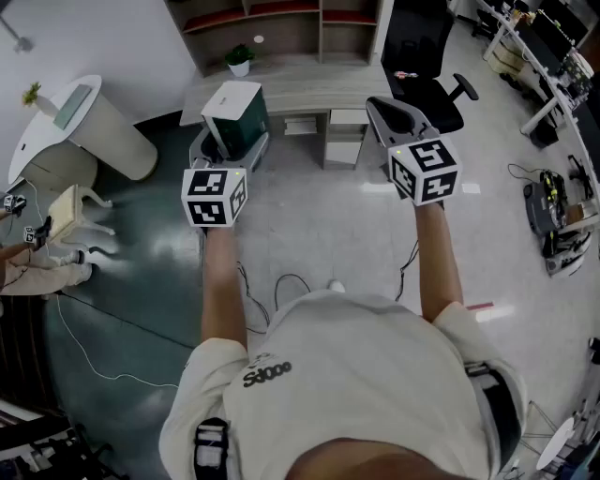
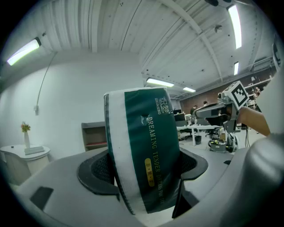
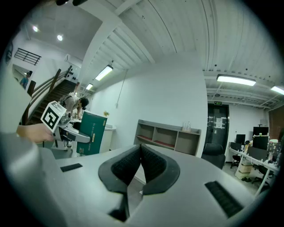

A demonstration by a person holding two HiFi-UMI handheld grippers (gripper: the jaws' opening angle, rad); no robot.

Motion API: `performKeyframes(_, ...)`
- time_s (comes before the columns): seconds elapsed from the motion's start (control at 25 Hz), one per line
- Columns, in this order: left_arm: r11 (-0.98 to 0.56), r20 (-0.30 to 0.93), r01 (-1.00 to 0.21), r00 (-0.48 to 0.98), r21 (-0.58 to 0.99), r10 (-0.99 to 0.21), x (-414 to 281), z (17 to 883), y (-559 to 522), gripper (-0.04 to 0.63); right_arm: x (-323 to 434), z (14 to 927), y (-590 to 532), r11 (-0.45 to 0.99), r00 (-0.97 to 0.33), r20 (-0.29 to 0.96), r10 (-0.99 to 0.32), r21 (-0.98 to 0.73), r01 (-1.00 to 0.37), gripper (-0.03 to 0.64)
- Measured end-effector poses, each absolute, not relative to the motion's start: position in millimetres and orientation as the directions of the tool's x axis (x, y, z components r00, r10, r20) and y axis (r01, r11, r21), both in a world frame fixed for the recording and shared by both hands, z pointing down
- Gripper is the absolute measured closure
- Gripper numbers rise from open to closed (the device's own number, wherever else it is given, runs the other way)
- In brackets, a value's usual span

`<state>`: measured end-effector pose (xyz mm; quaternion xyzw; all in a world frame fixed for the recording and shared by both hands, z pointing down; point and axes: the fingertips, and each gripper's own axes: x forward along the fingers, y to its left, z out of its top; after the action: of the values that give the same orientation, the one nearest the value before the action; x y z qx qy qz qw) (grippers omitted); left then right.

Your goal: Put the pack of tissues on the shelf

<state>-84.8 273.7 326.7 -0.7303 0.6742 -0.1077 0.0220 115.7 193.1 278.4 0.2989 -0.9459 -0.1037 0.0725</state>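
Observation:
A green and white pack of tissues (image 1: pixel 236 112) stands upright between the jaws of my left gripper (image 1: pixel 231 142), which is shut on it. In the left gripper view the pack (image 2: pixel 144 150) fills the middle, with both black pads pressed against its sides. My right gripper (image 1: pixel 386 108) is held up at the right, apart from the pack; in its own view the gripper (image 3: pixel 141 162) is shut with nothing between the pads. The wooden shelf (image 1: pixel 281 23) stands against the far wall, ahead of both grippers; the same shelf (image 3: pixel 166 135) also shows in the right gripper view.
A low grey counter (image 1: pixel 309 89) with a small potted plant (image 1: pixel 240 58) runs in front of the shelf. A black office chair (image 1: pixel 422 56) stands at its right end. A white rounded table (image 1: pixel 66 122) is at the left. Cables lie on the floor near my feet.

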Motion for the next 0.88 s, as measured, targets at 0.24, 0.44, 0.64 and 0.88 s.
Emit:
performKeyframes(0.24, -0.1, 0.129, -0.978, 0.077, -0.183, -0.989, -92.1, 327.8, 273.5, 0.207, 105.6, 286.4, 195.3, 0.805, -0.814, 0.092, -0.573, 0.246, -0.539, 0.611)
performKeyframes(0.44, -0.12, 0.134, -0.974, 0.095, -0.192, -0.986, -98.7, 332.1, 280.1, 0.207, 98.2, 291.8, 203.1, 0.806, -0.809, 0.096, -0.58, 0.209, -0.554, 0.611)
performKeyframes(0.64, -0.149, 0.163, -0.972, 0.12, -0.183, -0.979, -101.2, 351.7, 286.9, 0.207, 101.7, 304.2, 211.4, 0.785, -0.783, 0.097, -0.615, 0.176, -0.594, 0.611)
performKeyframes(0.88, -0.174, 0.155, -0.966, 0.146, -0.192, -0.977, -98.8, 350.1, 284.9, 0.207, 103.4, 303.4, 209.9, 0.756, -0.757, 0.088, -0.647, 0.198, -0.624, 0.611)
